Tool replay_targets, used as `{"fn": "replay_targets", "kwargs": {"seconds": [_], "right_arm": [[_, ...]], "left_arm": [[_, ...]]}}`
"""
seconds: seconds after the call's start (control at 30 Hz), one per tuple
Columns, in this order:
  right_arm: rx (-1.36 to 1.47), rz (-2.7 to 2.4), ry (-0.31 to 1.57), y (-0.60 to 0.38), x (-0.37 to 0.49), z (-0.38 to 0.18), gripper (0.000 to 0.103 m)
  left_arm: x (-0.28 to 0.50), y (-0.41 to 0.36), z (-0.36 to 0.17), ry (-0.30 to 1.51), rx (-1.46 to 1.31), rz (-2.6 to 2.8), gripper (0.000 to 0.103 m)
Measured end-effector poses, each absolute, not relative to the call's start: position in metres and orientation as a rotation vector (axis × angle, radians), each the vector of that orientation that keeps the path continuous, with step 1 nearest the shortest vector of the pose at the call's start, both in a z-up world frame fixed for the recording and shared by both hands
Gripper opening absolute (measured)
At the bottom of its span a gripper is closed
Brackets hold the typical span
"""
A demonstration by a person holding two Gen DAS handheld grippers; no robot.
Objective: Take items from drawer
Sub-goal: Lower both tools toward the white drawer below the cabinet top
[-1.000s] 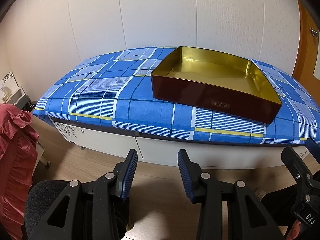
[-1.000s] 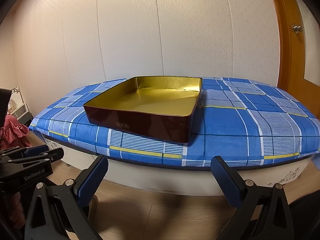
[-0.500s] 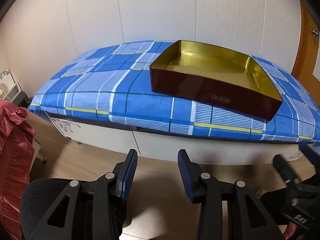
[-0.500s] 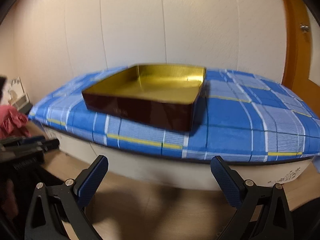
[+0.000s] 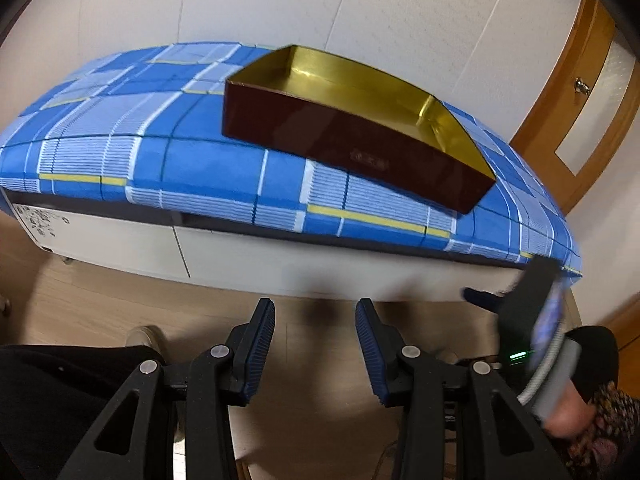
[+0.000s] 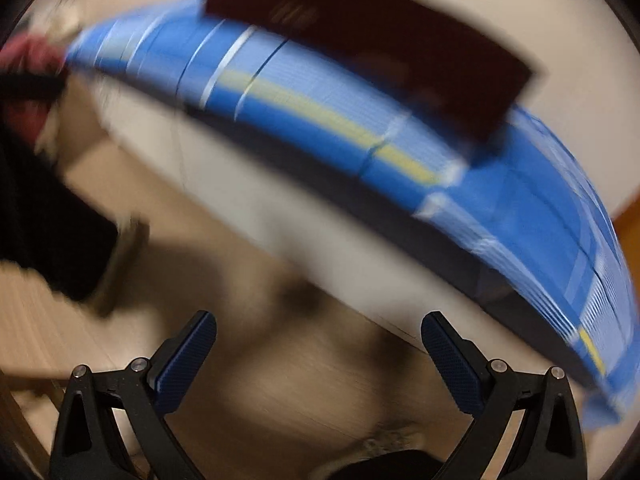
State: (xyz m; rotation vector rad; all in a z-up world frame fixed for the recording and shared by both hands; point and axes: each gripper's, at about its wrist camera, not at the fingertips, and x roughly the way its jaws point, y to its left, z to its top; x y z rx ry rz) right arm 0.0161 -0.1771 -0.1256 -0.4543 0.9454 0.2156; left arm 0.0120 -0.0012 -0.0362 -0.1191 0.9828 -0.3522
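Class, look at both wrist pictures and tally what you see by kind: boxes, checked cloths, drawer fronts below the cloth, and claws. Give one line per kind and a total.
Boxes: 1, the gold-lined box
Checked cloths: 1, the blue cloth
Drawer fronts: 2, left drawer front and right drawer front
Claws: 2, left claw and right claw, both empty
Total: 6

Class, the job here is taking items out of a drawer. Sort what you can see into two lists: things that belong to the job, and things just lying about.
Belongs to the job:
- white drawer fronts under the bed
- left gripper, empty
- right gripper, jaws wide, empty
- box, empty; perhaps for the items

Just lying about:
- checked bedcover
- wooden door
- red cloth, blurred
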Motion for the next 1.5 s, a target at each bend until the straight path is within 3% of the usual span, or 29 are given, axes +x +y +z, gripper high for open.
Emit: {"fn": "replay_targets", "kwargs": {"seconds": [0.17,0.4,1.03,1.33,1.5], "right_arm": [[-0.787,0.252,0.984,-0.164,0.024,-0.177,0.103],[-0.951,0.138,1.021,-0.19,0.057,-0.224,0.103],[-1.088,0.17,1.047,-0.205,0.109,-0.254,0.103],[-1.295,0.169,0.994,-0.2,0.092,-0.276,0.103],[-1.243,0.184,1.002,-0.197,0.089,-0.273,0.103]], "left_arm": [[0.015,0.001,-0.049,1.032,-0.163,-0.392,0.042],[0.023,0.006,-0.068,1.115,-0.218,-0.399,0.042],[0.025,-0.011,-0.079,1.204,-0.171,-0.462,0.043],[0.02,-0.024,-0.076,1.202,-0.077,-0.443,0.043],[0.021,-0.028,-0.08,1.211,-0.038,-0.438,0.045]]}}
